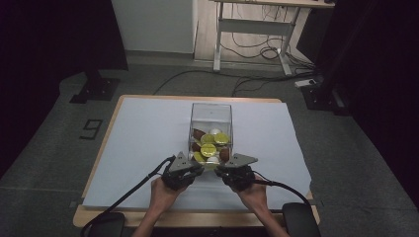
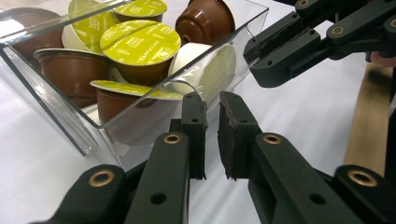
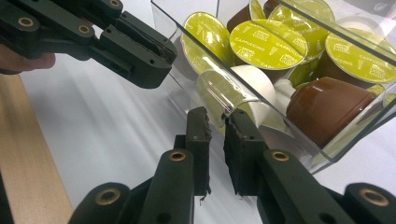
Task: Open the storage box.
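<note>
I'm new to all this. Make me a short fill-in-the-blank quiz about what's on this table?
1. The clear plastic box holds coffee ____.
2. Many capsules have lids coloured yellow-____.
3. The left gripper and the right gripper both have their jaws ____.
4. The box stands on a ____ sheet covering the table.

Missing words: capsules; green; shut; white

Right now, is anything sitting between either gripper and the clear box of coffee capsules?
Nothing visible does. The left gripper and the right gripper are both shut, each at the near wall of the clear box. Around it the white sheet lies bare. The capsules are inside, behind that wall.
</note>
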`<state>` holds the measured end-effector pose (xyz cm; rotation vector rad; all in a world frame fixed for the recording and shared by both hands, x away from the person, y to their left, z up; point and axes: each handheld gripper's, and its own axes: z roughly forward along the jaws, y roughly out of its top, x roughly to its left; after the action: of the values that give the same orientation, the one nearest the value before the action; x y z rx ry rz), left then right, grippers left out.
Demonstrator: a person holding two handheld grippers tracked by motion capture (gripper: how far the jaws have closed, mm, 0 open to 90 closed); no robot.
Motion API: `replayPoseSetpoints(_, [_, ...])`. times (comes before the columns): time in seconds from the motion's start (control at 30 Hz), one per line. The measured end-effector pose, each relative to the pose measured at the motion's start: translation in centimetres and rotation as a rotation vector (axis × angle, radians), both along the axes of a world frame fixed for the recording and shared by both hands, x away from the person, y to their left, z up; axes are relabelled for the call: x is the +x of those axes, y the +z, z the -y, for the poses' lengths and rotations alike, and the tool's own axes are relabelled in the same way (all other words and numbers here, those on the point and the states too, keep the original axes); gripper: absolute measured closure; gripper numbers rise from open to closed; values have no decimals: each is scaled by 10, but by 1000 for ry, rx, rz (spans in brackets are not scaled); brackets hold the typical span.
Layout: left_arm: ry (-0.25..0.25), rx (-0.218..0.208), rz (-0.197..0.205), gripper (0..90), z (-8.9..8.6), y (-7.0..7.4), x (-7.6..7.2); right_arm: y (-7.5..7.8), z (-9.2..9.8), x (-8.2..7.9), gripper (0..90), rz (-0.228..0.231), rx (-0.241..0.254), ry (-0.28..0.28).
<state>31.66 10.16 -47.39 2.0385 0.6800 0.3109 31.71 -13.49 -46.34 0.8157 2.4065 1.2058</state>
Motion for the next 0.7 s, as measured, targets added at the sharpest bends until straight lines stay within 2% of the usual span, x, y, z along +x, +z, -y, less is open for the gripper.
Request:
replayPoseSetpoints(0.3, [-7, -6, -2, 806, -1, -1, -9, -1, 0, -9, 794, -6, 11, 5])
replayPoseSetpoints(0.7, [-10, 21, 19, 806, 1, 0, -25, -3, 1, -24, 794, 4, 6, 8])
